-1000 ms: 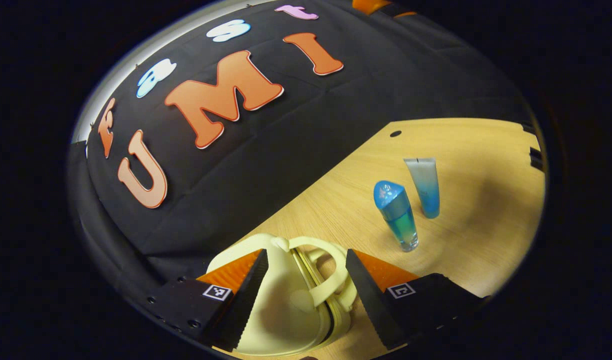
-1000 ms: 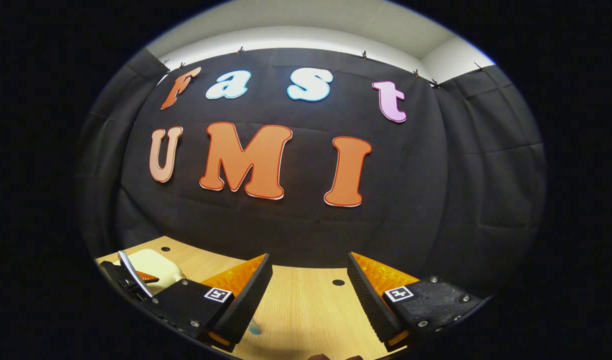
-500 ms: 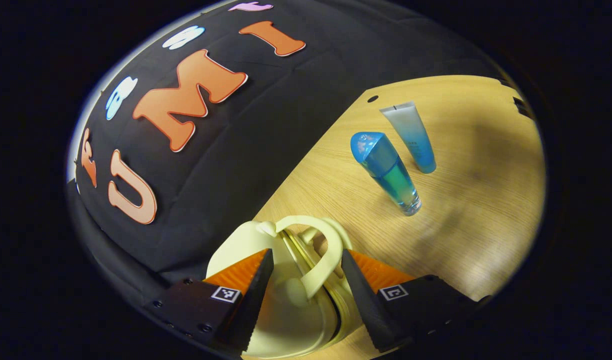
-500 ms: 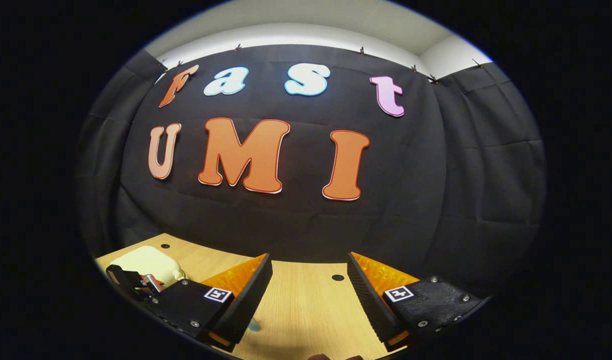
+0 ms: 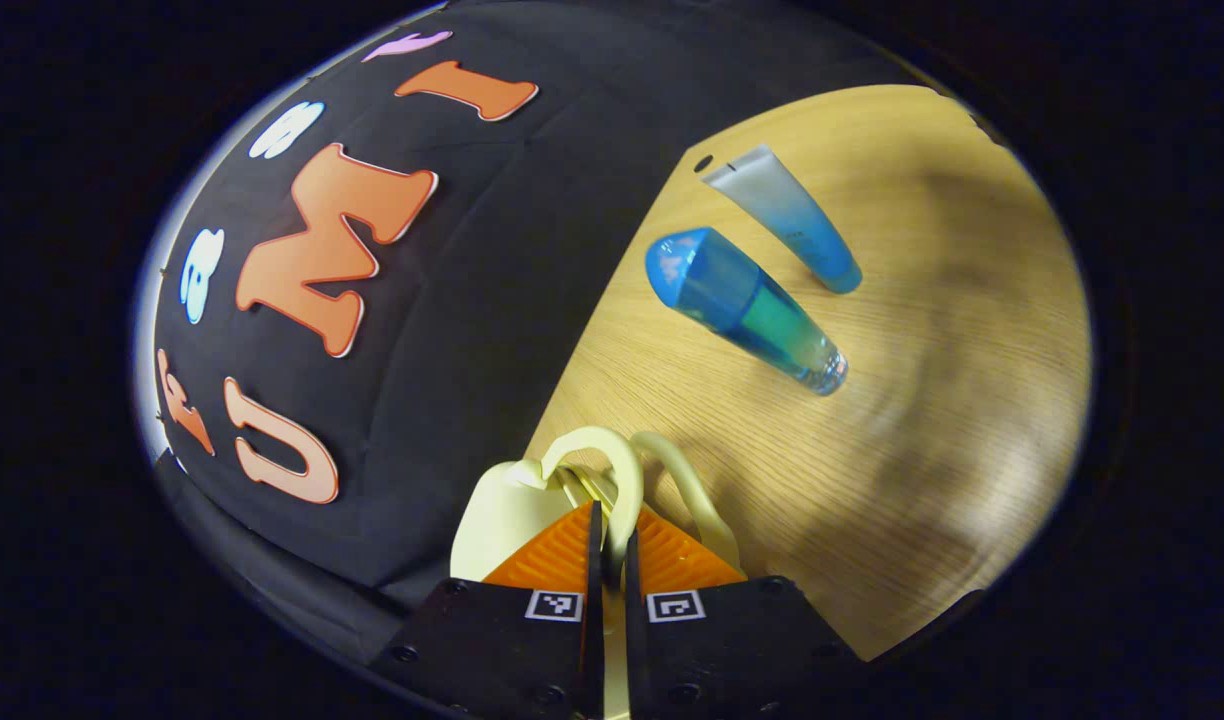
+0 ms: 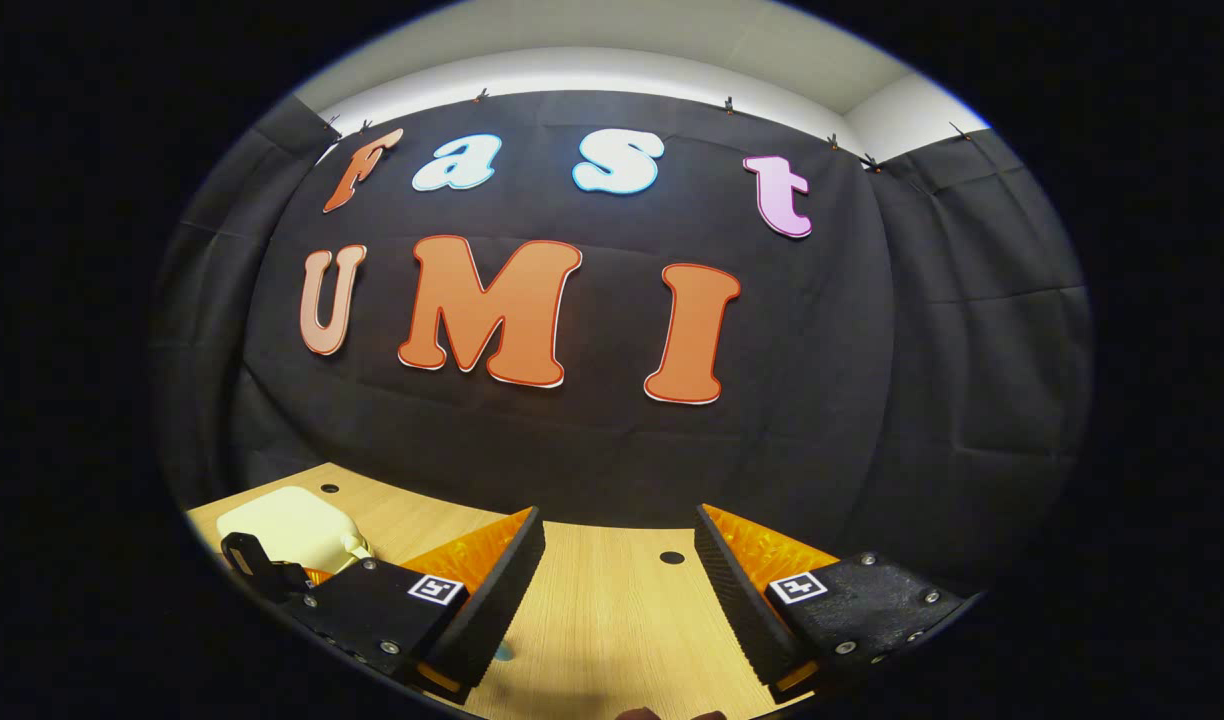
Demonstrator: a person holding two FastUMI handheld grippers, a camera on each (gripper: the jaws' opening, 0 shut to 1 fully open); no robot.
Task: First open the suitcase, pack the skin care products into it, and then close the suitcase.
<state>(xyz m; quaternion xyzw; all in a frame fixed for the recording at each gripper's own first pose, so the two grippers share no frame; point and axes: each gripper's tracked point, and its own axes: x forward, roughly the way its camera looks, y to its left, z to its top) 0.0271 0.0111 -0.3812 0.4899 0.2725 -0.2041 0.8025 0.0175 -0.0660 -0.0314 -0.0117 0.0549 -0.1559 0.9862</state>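
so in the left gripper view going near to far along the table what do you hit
left gripper shut on the suitcase handle → suitcase → blue bottle → tube

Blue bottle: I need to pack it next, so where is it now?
In the left gripper view, the blue bottle stands on the wooden table, right of centre, beside the blue tube, beyond the suitcase.

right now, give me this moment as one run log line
stage: opening suitcase | left gripper: shut on suitcase handle | right gripper: open, idle above table | blue bottle, tube: unpacked on table
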